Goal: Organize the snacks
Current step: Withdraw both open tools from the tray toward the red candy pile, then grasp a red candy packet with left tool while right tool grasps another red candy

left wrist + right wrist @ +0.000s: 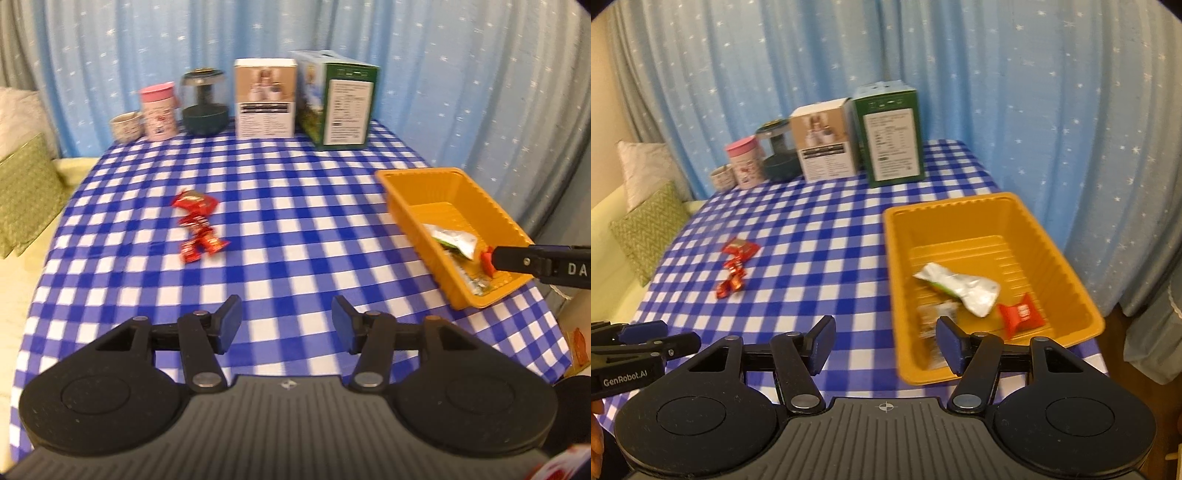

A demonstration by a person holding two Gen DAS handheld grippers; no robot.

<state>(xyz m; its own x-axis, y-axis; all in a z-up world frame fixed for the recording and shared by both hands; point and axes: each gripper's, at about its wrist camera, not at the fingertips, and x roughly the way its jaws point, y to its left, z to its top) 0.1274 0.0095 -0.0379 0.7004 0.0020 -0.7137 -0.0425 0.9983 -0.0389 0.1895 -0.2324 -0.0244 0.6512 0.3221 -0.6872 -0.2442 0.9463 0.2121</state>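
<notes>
An orange bin (pixel 1052 254) (pixel 399 184) sits at the table's right side. It holds a silver pouch (pixel 964 290) (pixel 452 238), a red packet (pixel 1021 314) and a pale wrapper (pixel 936 321). A cluster of red candy wrappers (pixel 197 225) (pixel 735 266) lies on the blue checked cloth, left of the middle. My left gripper (pixel 286 323) is open and empty above the near cloth, short of the candies. My right gripper (pixel 886 345) is open and empty over the bin's near left corner. Its finger shows beside the bin in the left wrist view (pixel 517 258).
Along the back edge stand a small cup (pixel 125 125), a pink tin (pixel 159 110), a dark glass jar (pixel 203 103), a white box (pixel 266 98) and a green box (pixel 340 99). Blue curtains hang behind. A sofa with a green cushion (pixel 22 192) lies left.
</notes>
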